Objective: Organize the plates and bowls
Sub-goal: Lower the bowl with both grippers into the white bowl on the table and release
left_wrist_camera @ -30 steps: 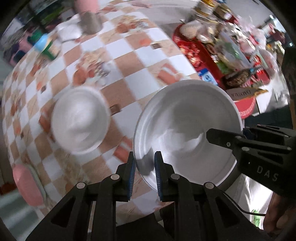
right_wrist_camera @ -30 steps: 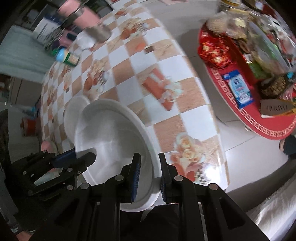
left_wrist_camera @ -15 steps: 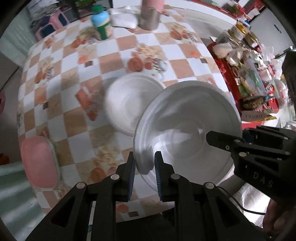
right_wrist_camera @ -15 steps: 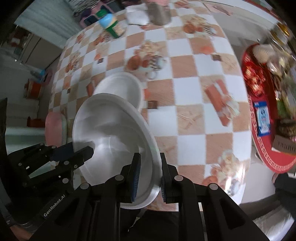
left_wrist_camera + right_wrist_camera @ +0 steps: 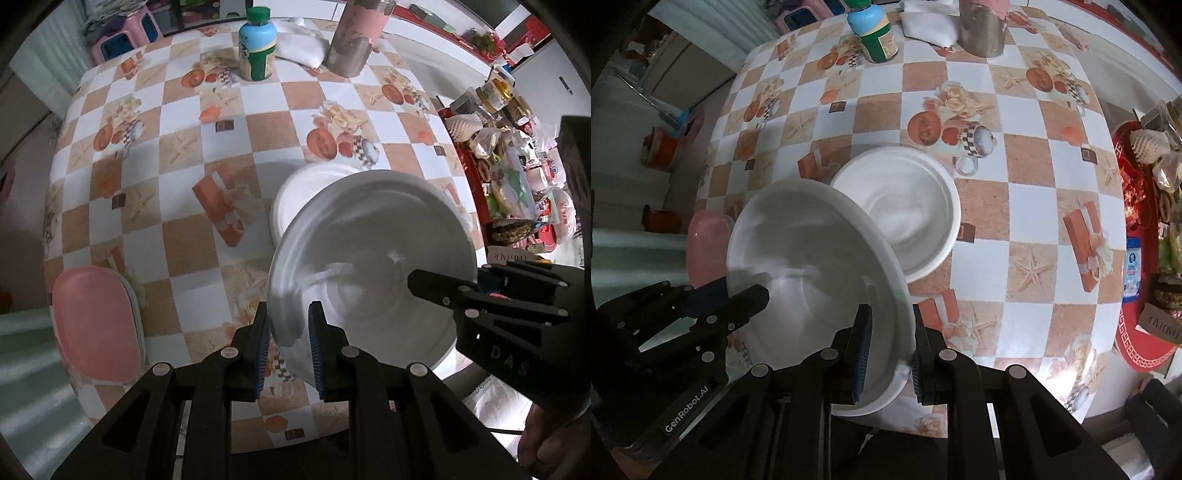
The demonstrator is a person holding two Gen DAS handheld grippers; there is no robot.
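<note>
White large round bowl (image 5: 373, 258) is held tilted in the air over the near edge of the table, gripped on opposite rims. Left gripper (image 5: 288, 350) clamps one rim between its blue-padded fingers (image 5: 263, 350); right gripper (image 5: 890, 354) clamps the other rim the same way. Directly beyond it, partly overlapped in both views, a smaller white round bowl (image 5: 905, 218) sits on the orange-and-white checkered tablecloth (image 5: 1027, 206). Pink oval plate (image 5: 96, 325) lies at the table's left edge, well apart. At the far edge: green bottle with blue label (image 5: 258, 46), grey-and-pink cylindrical can (image 5: 354, 37), white pouch (image 5: 301, 46) between them.
</note>
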